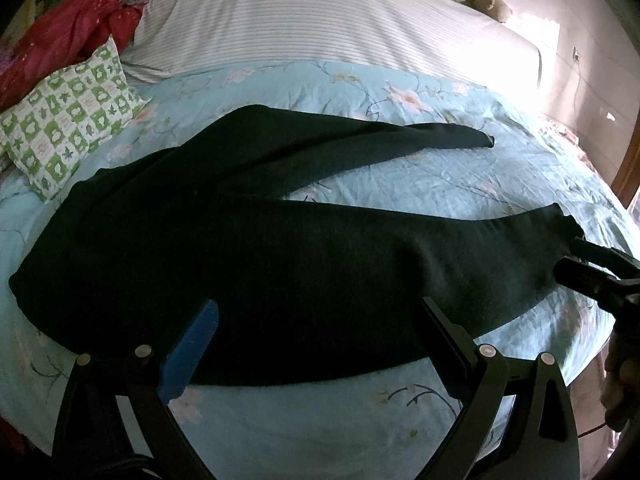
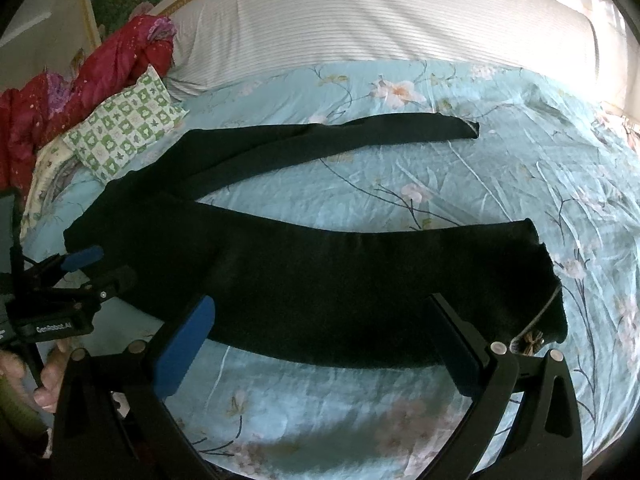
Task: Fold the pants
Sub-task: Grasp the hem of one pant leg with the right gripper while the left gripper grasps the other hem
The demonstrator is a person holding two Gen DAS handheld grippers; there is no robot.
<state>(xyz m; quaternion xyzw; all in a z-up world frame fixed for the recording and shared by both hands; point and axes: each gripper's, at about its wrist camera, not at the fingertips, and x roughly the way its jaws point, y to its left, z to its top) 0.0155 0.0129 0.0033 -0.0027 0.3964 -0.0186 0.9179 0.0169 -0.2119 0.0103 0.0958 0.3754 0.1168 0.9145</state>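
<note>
"GenRobot.AI" on left gripper [image 2: 86,264] body

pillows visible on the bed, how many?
1: the green-checked pillow lies at the bed's left side, beside the black pants waist and the red quilt. More may be hidden beyond it.

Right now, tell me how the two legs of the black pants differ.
The far leg looks narrower and ends nearer the striped sheet; the near leg looks broader and lies by both open grippers. The far leg's cuff lies flat on the floral cover, while the near leg's cuff is rumpled. Both are black, run rightward, spread apart, and meet at the waist end on the left.
</note>
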